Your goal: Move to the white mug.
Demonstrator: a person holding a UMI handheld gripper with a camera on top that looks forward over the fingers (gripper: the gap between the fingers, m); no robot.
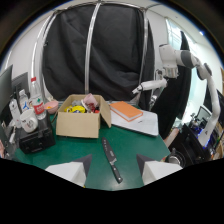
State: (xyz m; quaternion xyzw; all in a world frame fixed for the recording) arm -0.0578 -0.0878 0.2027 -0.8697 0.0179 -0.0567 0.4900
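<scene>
Gripper (114, 170), fingers wide and empty, knife (112, 161) between them; white mug (28, 120) beyond on black box (35, 137): likely rigid, breakable, slick—grasp rim or handle.

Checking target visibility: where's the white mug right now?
In the gripper view, the white mug sits on a black box, far left beyond the open fingers, beside a bottle.

The counter (145, 145) is green; on it lie a tan cardboard box (80, 121) and a black-handled knife (112, 161). An orange book (126, 110) rests on white papers (142, 123). The white mug (27, 120) sits atop a black case (36, 138).
</scene>
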